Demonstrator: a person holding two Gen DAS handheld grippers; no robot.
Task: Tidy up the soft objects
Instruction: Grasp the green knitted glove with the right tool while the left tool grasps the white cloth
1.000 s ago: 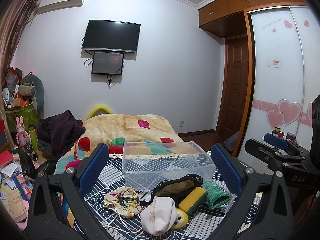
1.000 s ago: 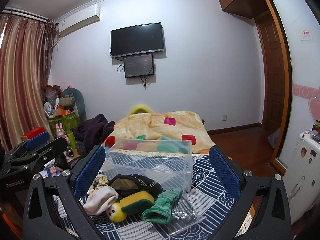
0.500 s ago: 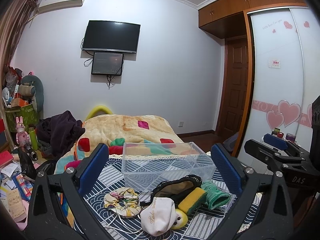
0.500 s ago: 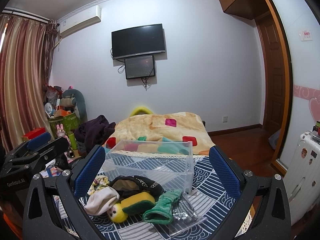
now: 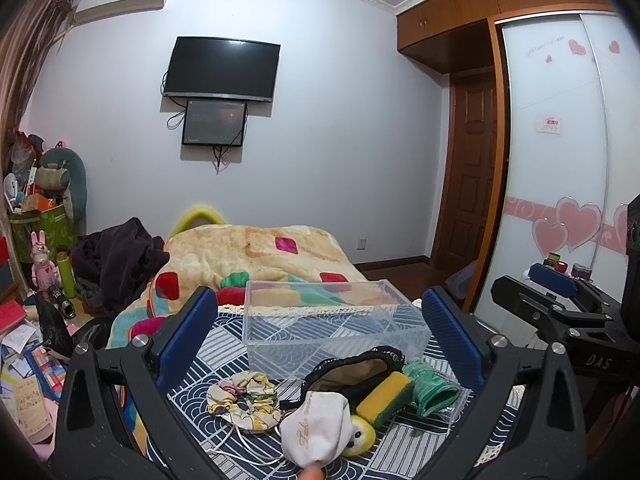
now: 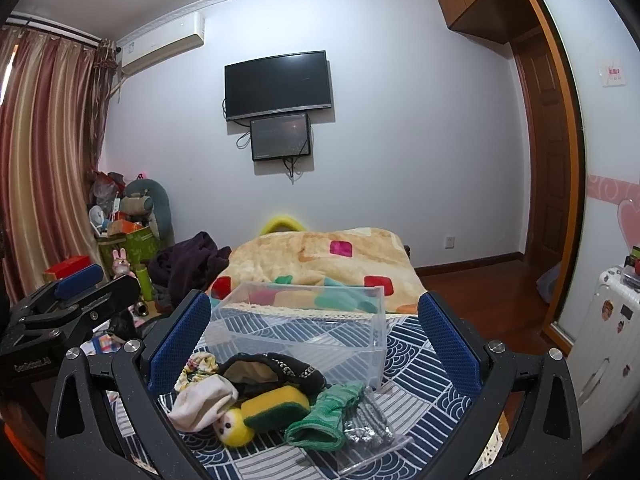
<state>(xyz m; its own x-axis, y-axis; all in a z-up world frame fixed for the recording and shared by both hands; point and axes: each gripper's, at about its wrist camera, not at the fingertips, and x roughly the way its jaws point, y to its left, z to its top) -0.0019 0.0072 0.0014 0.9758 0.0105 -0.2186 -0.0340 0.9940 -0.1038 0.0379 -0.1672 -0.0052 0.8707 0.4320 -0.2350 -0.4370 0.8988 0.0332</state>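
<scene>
A pile of soft things lies on the patterned cloth in front of a clear plastic box [image 5: 332, 320] [image 6: 300, 328]: a floral scrunchie [image 5: 244, 400], a white sock [image 5: 316, 432] [image 6: 204, 400], a yellow plush face [image 6: 234, 430], a yellow-green sponge [image 5: 386, 396] [image 6: 276, 406], a green cloth [image 5: 432, 394] [image 6: 324, 420] and a black-trimmed pouch [image 6: 264, 370]. My left gripper [image 5: 320, 328] is open and empty above the pile. My right gripper [image 6: 308, 332] is open and empty above it too.
A clear flat lid [image 6: 372, 440] lies under the green cloth. A bed with a patterned blanket [image 5: 256, 256] stands behind the table. Clutter fills the floor at the left [image 5: 28, 344]. A white suitcase [image 6: 604, 352] stands at the right.
Both views have shifted only slightly; the objects lie as before and both grippers stay open.
</scene>
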